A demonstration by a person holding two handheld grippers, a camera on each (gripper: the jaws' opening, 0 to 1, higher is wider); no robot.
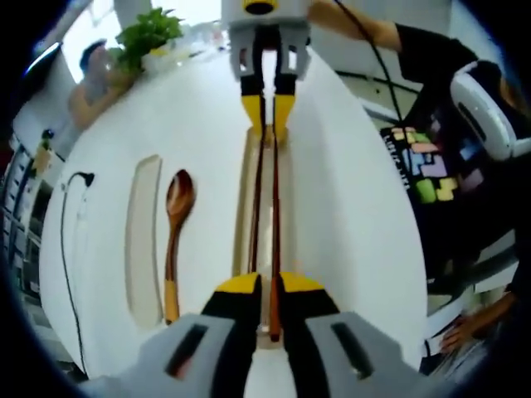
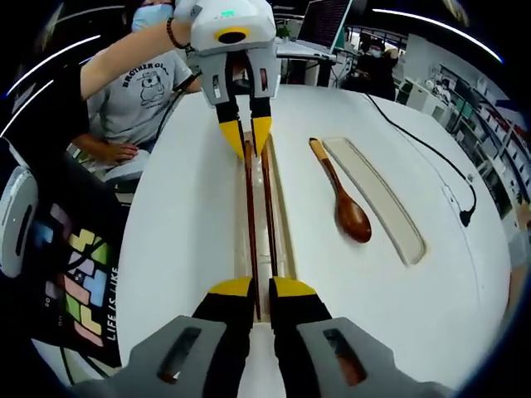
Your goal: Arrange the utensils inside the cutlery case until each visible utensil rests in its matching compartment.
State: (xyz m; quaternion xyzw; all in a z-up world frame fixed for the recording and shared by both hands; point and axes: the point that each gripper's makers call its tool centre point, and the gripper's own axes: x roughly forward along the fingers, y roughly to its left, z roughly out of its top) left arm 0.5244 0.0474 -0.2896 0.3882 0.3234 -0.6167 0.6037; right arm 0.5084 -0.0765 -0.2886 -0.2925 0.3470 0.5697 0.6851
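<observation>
"LIFE IS LIKE" on black shirt (image 2: 79, 294); grey tee's print unclear.

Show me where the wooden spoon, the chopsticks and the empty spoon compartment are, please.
wooden spoon (image 2: 352, 220): right gripper view, on its bowl.
chopsticks (image 2: 250, 224): right gripper view, mid-shaft of the left stick.
empty spoon compartment (image 1: 144, 240): left gripper view, on its bare floor.

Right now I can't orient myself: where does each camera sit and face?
Left gripper view: rides the left gripper, facing the right gripper along the two dark wooden chopsticks.
Right gripper view: rides the right gripper, facing the left gripper and a person's forearm.
Shared: chopsticks, brown wooden spoon, white table.
</observation>
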